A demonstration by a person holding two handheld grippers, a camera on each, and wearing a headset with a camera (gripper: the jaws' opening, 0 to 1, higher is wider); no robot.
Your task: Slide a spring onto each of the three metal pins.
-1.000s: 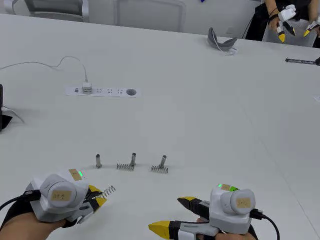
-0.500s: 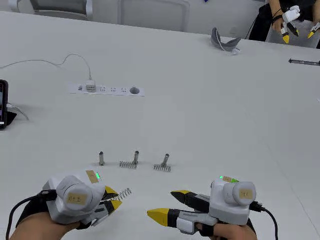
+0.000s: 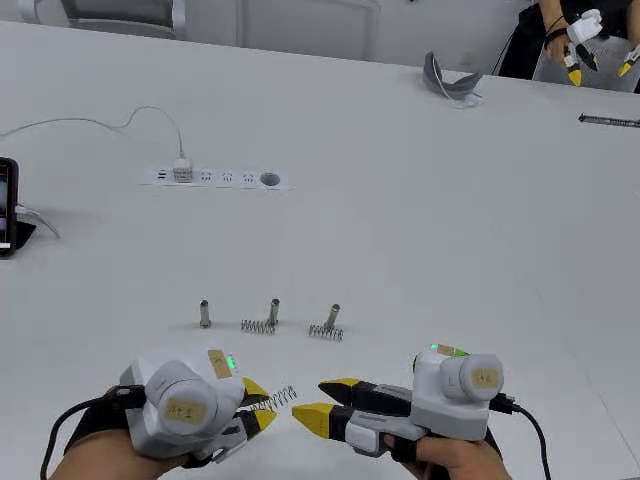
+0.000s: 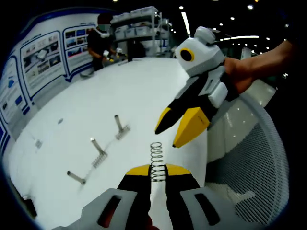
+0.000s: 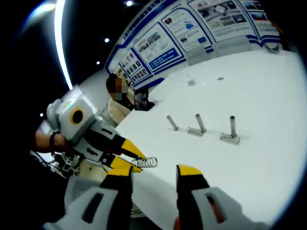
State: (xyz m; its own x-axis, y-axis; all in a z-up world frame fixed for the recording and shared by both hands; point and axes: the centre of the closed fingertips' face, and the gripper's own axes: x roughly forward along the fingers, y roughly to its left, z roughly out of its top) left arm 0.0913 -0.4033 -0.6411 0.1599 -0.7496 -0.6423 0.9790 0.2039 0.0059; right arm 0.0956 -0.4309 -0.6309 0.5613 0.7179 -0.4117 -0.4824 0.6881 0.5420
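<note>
Left gripper (image 3: 260,404) jaws are clamped on one end of a small coiled steel spring (image 3: 281,397). The rest of the coil sticks out past the yellow tips, pointing toward the right gripper (image 3: 318,400). Right gripper jaws are apart with nothing between them, and their tips sit just beside the spring's free end; contact can't be told. Both grippers are low and near the person, above the white counter (image 3: 430,230).

Farther out on the counter three short metal pins stand in a row. The left pin (image 3: 205,314) is bare. The middle pin (image 3: 273,311) has a loose grey spring (image 3: 257,326) lying on its side at its foot. The right pin (image 3: 332,317) has another loose grey spring (image 3: 325,332) lying at its foot the same way. The held spring is well apart from all three pins. A white power strip (image 3: 215,179) lies beyond them.
</note>
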